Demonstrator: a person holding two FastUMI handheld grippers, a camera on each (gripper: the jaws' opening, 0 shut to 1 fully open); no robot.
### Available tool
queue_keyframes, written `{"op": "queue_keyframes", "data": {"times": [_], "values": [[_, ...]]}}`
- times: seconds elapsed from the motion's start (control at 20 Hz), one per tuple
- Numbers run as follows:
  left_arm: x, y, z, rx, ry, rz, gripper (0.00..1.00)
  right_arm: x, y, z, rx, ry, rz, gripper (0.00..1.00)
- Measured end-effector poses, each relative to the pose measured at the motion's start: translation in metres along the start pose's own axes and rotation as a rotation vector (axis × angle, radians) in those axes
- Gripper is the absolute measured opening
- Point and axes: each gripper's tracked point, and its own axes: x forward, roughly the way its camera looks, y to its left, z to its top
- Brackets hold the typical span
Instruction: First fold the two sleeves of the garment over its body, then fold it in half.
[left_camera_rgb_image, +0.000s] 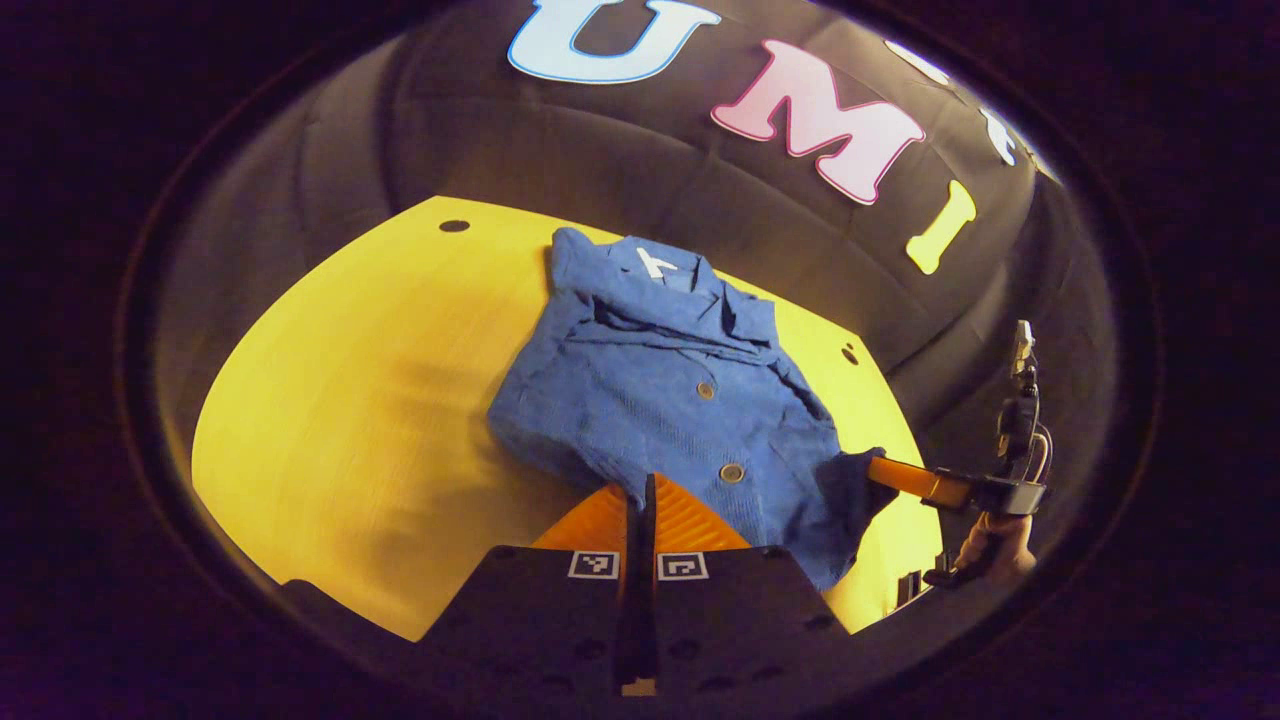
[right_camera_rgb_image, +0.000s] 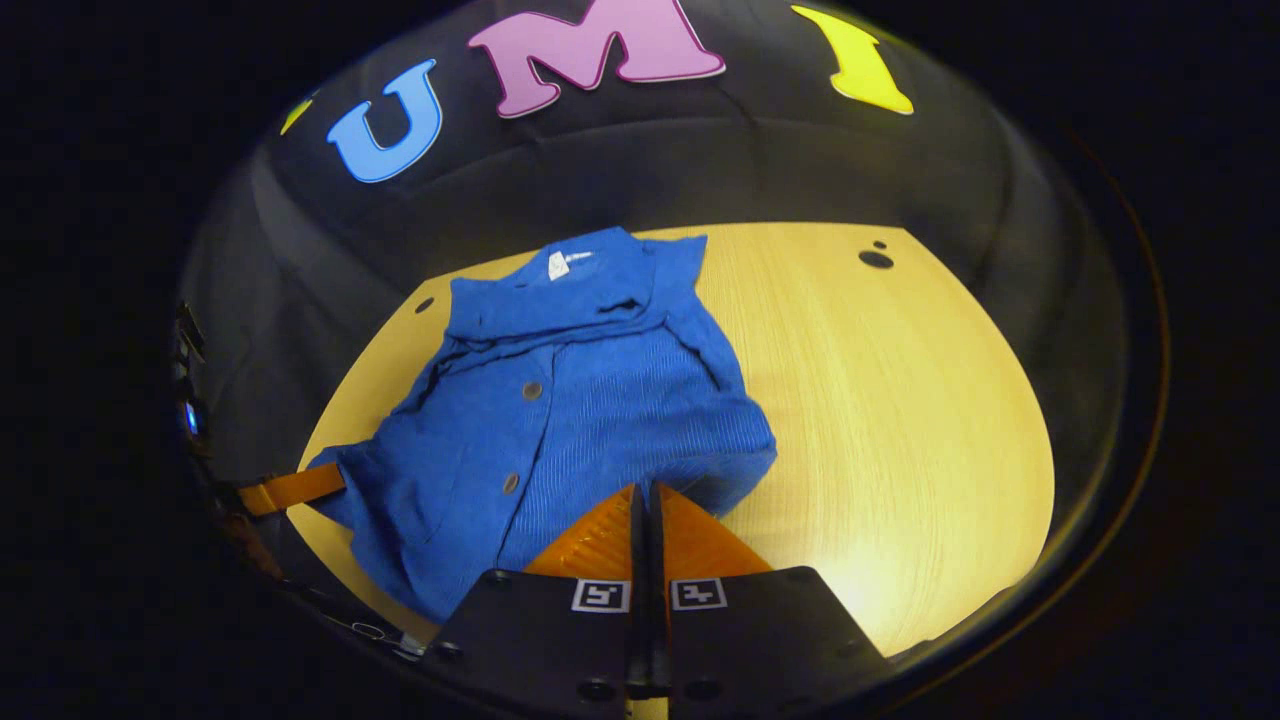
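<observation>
A: Biggest thing first: what does everything sit on?

B: A yellow wooden table (right_camera_rgb_image: 900, 400), with small dark holes near its far corners. The black cloth wall rises right behind it.

A: And the garment?

B: A blue buttoned shirt (right_camera_rgb_image: 570, 410) lies on the table, collar toward the wall, white neck label (right_camera_rgb_image: 557, 264) showing. Its sleeves are already folded in over the body, so it reads as a compact bundle with creases across the chest. In the left gripper view the same shirt (left_camera_rgb_image: 670, 390) runs from the far edge of the table down to the near hem.

A: Where are the grippers relative to it?

B: Both are at the near hem. In the left gripper view the left gripper (left_camera_rgb_image: 643, 490) has its orange fingers pressed together, tips touching the hem at one bottom corner, just below the lower button (left_camera_rgb_image: 732, 472). It looks pinched onto the cloth there, though the fabric between the pads is hard to make out.

A: And the other one?

B: In the right gripper view the right gripper (right_camera_rgb_image: 645, 495) is likewise clenched, fingers together, tips at the opposite bottom corner of the hem, the blue cloth bulging just above them. From the left gripper view you see it from the side (left_camera_rgb_image: 905, 478): an orange finger runs into the lifted shirt corner, with a hand (left_camera_rgb_image: 990, 545) holding the handle below.

A: Smallest details?

B: Two buttons (right_camera_rgb_image: 532, 390) down the front placket.
</observation>
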Motion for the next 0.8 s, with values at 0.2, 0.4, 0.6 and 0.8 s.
{"op": "queue_keyframes", "data": {"times": [0.2, 0.4, 0.6, 0.8], "values": [[0.01, -0.011, 0.062, 0.023, -0.099, -0.037, 0.0, 0.013, 0.005, 0.066, -0.001, -0.112, 0.01, 0.01], [0.039, -0.004, 0.136, 0.046, -0.216, -0.04, 0.0, 0.034, 0.008, 0.147, -0.019, -0.248, 0.015, 0.01], [0.08, 0.01, 0.226, 0.078, -0.39, -0.001, 0.0, 0.069, 0.007, 0.233, -0.08, -0.379, -0.001, 0.01], [0.145, 0.036, 0.306, 0.119, -0.535, 0.066, 0.0, 0.123, -0.008, 0.305, -0.138, -0.47, -0.058, 0.01]]}}
